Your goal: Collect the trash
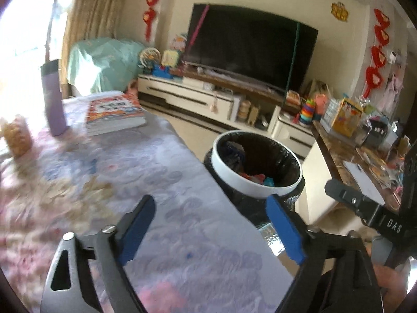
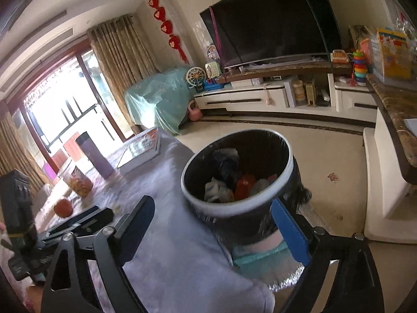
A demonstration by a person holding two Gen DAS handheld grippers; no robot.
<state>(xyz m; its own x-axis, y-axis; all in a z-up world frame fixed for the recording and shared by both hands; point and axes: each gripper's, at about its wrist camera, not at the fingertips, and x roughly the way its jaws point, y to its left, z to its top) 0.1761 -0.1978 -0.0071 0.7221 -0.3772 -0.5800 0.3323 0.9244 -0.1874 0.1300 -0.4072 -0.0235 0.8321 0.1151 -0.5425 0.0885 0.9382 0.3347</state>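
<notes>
A round white-rimmed trash bin (image 1: 260,185) with a black liner stands on the floor beside the table; it holds crumpled wrappers, red and blue. In the right wrist view the bin (image 2: 208,206) is just ahead, with trash (image 2: 234,185) inside. My left gripper (image 1: 211,214) is open and empty over the table's right edge, short of the bin. My right gripper (image 2: 212,216) is open and empty, its fingers straddling the bin's near rim. The right gripper's body (image 1: 365,208) shows at the right of the left wrist view.
The table has a lilac patterned cloth (image 1: 161,172). On it stand a purple bottle (image 1: 53,99), a book (image 1: 114,112), a snack jar (image 2: 78,181), an orange fruit (image 2: 63,208) and a black box (image 2: 86,219). A TV cabinet (image 1: 208,99) and a cluttered side counter (image 1: 365,140) lie beyond.
</notes>
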